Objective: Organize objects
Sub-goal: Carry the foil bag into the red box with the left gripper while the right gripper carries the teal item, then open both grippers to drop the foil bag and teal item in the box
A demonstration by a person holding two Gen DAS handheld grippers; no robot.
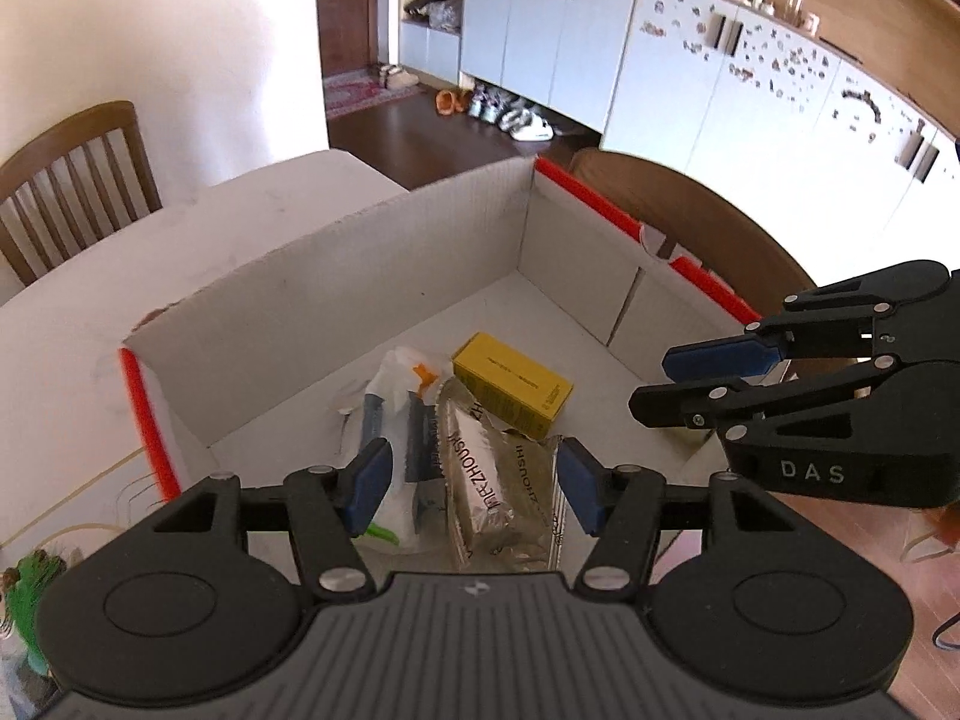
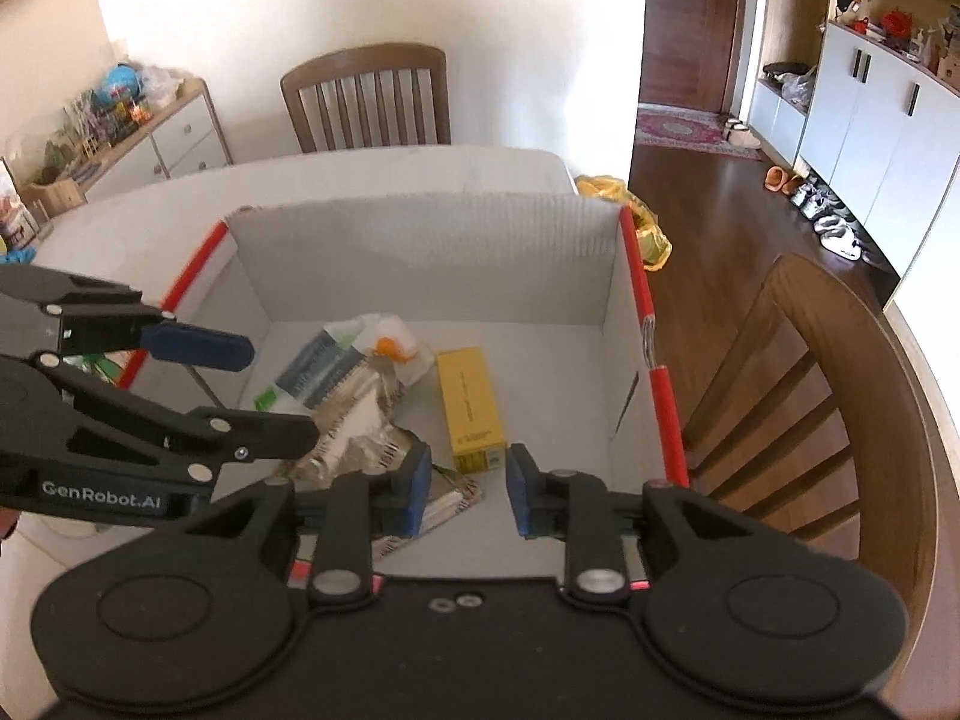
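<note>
Both tools hang above the white cardboard box (image 2: 420, 252) on the counter (image 1: 72, 324). The left tool (image 1: 471, 483) gapes wide, empty; the right tool (image 2: 468, 492) stands narrower, empty too. In the right view, the yellow carton (image 2: 468, 408) lies at 12 o'clock, the silver pouch (image 2: 360, 426) at 10.

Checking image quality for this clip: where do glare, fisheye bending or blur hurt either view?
Left wrist view: the cabinets at upper right are washed out by bright light and bend strongly; the yellow box is sharp. Right wrist view: the white wall is overexposed, the chair at right curves with the lens, and the silver packet shows glare.
</note>
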